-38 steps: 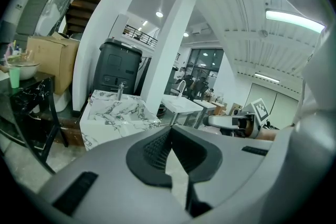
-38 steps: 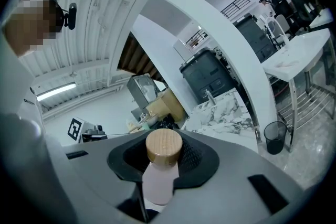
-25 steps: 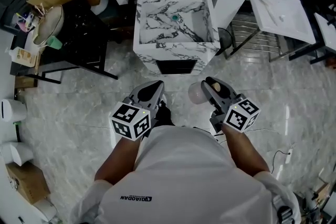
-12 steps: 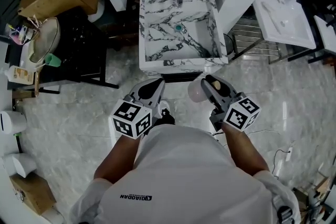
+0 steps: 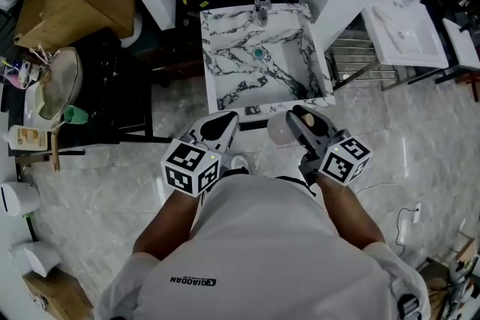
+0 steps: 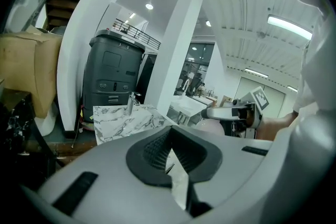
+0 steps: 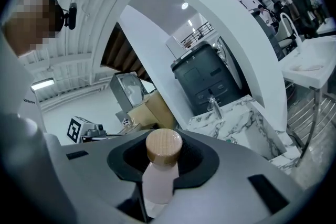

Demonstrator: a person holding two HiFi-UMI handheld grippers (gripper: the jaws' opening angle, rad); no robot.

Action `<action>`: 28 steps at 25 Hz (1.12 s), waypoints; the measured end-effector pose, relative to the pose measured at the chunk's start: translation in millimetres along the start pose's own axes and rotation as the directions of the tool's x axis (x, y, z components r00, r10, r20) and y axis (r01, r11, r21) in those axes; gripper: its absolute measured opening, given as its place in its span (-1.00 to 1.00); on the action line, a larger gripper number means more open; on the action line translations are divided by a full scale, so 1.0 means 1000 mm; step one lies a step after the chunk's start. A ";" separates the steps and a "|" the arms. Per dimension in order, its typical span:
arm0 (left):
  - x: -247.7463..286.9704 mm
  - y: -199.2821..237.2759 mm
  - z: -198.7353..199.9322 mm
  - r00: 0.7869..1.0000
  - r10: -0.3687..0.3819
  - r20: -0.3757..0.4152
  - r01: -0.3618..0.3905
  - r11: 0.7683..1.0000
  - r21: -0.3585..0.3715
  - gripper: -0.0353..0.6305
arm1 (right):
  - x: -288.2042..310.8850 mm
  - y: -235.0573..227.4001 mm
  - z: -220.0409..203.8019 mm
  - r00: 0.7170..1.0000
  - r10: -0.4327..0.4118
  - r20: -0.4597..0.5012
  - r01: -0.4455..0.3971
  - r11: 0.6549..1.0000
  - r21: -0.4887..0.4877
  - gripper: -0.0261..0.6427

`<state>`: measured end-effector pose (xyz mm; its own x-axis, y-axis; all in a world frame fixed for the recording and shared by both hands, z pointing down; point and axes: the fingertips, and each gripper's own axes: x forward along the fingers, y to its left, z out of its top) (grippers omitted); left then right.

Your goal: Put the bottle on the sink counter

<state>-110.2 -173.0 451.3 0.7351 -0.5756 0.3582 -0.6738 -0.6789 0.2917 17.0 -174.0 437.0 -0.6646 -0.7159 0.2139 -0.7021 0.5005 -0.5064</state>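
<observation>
Standing on the pale marbled floor, a marble-veined sink [image 5: 259,60] is seen just ahead of both grippers, its counter rim bare. The left gripper [image 5: 223,122] is held with its jaws drawn together on nothing. The right gripper [image 5: 297,121] is clamped on a pale pink bottle [image 5: 278,130] with a wooden cap [image 7: 164,147], which is carried in the air just short of the sink's near edge.
</observation>
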 end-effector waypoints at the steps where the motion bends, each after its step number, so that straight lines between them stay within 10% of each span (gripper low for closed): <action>1: 0.001 0.005 0.001 1.000 -0.007 -0.001 0.007 1.000 0.005 -0.85 | 0.005 0.001 0.001 1.000 -0.005 0.002 0.005 1.000 -0.001 -0.54; 28: 0.048 0.037 0.016 1.000 -0.010 -0.026 0.010 1.000 -0.008 -0.85 | 0.042 -0.035 0.033 1.000 -0.018 -0.020 0.017 1.000 -0.024 -0.54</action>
<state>-98.9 -232.5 465.2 0.7395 -0.5571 0.3779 -0.6672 -0.6810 0.3018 21.6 -237.5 436.5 -0.6572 -0.7146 0.2398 -0.7193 0.4995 -0.4829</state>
